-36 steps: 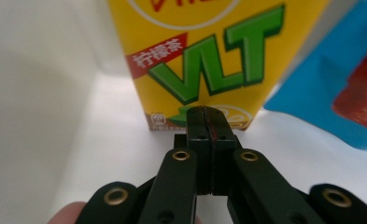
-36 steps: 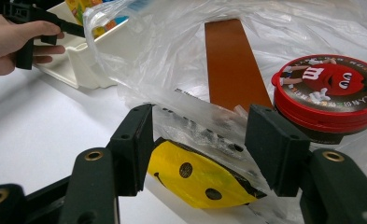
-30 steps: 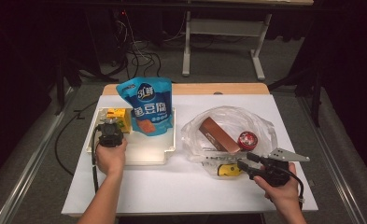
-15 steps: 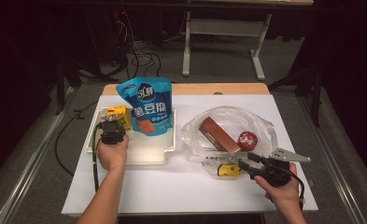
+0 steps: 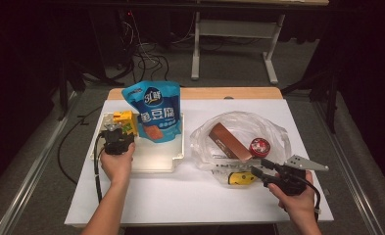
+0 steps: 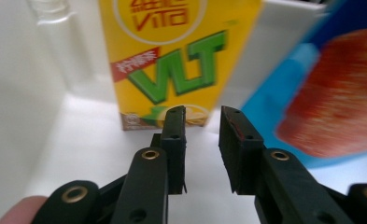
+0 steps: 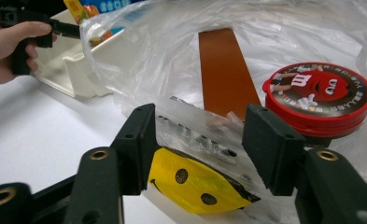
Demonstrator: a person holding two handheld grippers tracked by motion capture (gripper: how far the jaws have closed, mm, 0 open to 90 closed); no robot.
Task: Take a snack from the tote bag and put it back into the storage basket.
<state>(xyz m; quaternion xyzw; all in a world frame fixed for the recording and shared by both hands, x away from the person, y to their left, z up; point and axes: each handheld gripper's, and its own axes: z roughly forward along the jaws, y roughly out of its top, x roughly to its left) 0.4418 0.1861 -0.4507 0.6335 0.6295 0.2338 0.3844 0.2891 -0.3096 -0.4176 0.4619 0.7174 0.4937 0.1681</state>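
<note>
Over the last second almost nothing has moved on the table [image 5: 180, 196]. Both hands sit where they were, so I judge the approach is over and neither grab has been made.

In the high view, the tray [image 5: 151, 164] lies left of centre and the clear bag [image 5: 273, 129] right of centre. The blue pouch [image 5: 156, 110] stands at the tray's far side. Inside the bag are a brown box [image 5: 228, 141] and a red tin [image 5: 259, 147]. The yellow carton [image 5: 124, 120] stands upright in the tray's upper left corner, just beside the pouch. The smiley pack [image 5: 240, 178] lies at the bag's near edge, lower right of centre.

My left gripper [image 5: 115, 128] points at the carton, and my right gripper [image 5: 254, 171] points at the smiley pack.

From above I cannot read the jaws; the gripper views settle it. The left gripper view shows the left gripper [image 6: 202, 116] with a narrow gap and nothing held, and the carton [image 6: 172, 60] stands a little beyond the tips. The right gripper view shows the right gripper [image 7: 202, 116] spread wide over the bag's edge, with the smiley pack [image 7: 190, 184] low between the jaws and not clamped. Whether plastic covers the pack I cannot tell.
</note>
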